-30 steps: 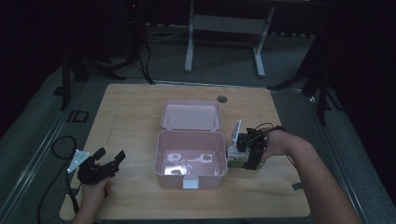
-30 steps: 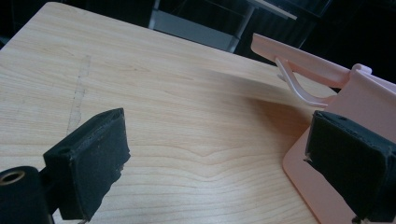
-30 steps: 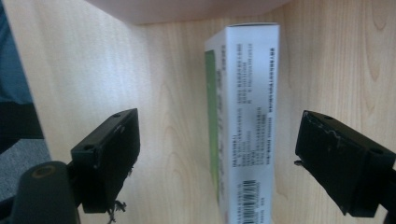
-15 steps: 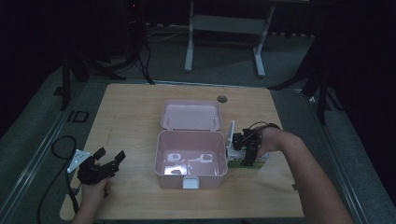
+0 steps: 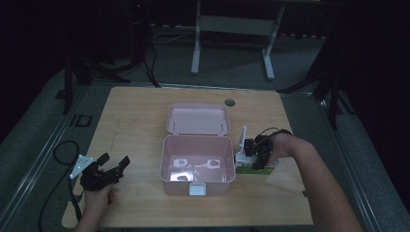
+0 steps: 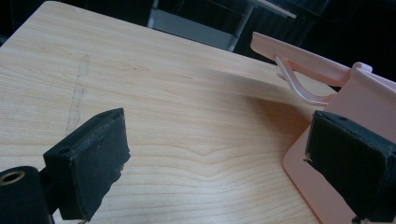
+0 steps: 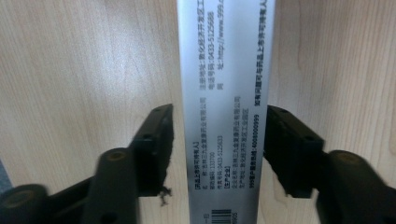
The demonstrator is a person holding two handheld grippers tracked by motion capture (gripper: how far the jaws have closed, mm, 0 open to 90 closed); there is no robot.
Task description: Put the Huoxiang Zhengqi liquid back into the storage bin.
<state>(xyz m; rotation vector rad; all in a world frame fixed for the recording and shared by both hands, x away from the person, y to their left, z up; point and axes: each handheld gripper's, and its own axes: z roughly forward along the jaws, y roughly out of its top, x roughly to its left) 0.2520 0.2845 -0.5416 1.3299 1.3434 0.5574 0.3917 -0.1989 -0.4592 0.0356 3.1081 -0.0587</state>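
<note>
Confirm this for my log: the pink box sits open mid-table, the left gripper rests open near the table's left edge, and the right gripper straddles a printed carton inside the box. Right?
One thing is wrong: the printed carton is not inside the pink box. It lies on the bare table just right of the box, as the high view shows. The right gripper straddles it there; the left gripper is open as stated.

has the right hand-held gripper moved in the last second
Yes. The right hand-held gripper has come down toward the table beside the pink box, closing around the small carton.
</note>
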